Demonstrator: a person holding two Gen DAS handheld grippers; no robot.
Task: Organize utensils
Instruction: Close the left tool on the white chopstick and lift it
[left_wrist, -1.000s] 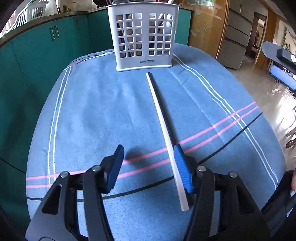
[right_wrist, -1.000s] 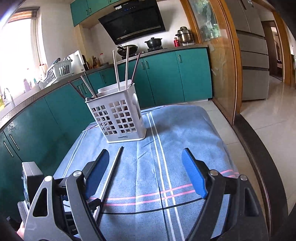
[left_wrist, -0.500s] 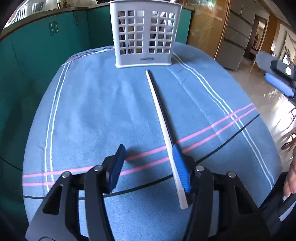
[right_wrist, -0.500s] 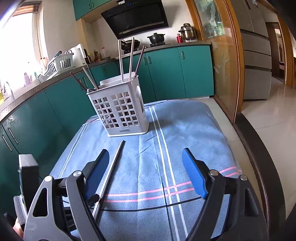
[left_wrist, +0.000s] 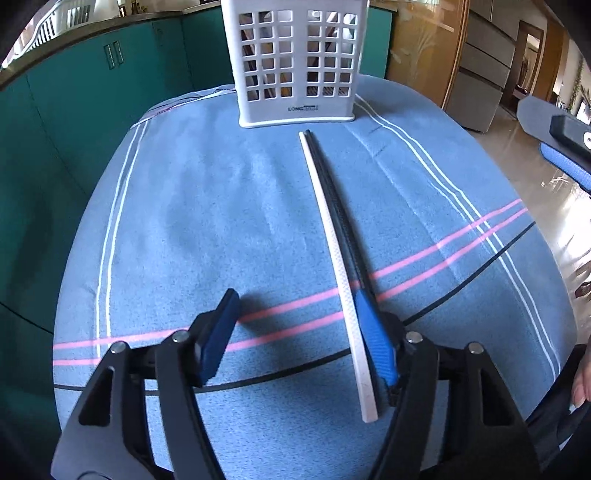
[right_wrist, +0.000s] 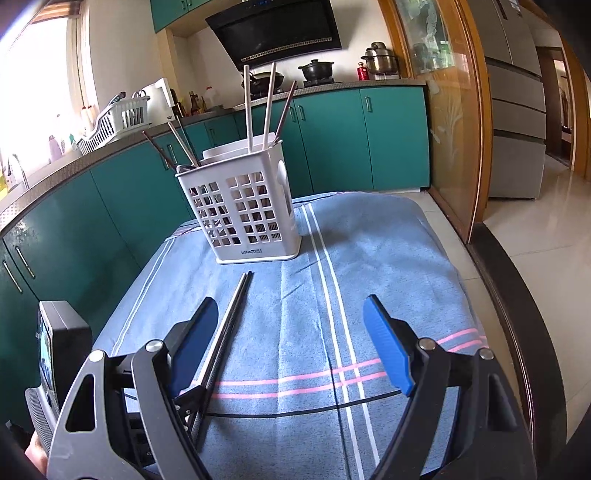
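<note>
Two chopsticks, one white chopstick (left_wrist: 334, 254) and one black chopstick (left_wrist: 341, 236), are lying side by side on the worktop just ahead of the left hand-held gripper (left_wrist: 301, 334), their near ends resting against its right finger. One white utensil basket (right_wrist: 245, 218) is standing beyond their far tips, and six sticks are poking out of its top: three (right_wrist: 267, 107) upright toward the right, three (right_wrist: 173, 146) leaning left. Two hand-held grippers are showing, the right hand-held gripper (right_wrist: 291, 347) included.

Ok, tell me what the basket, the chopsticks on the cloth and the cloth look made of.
Utensil basket: white moulded plastic, probably, given its smooth grid holes. White chopstick: likely plastic or melamine, matte, with a dotted grip. Dark chopstick: looks semi-glossy, material unclear. Cloth: blue woven towelling with a soft nap, wrinkles and stripes.
</note>
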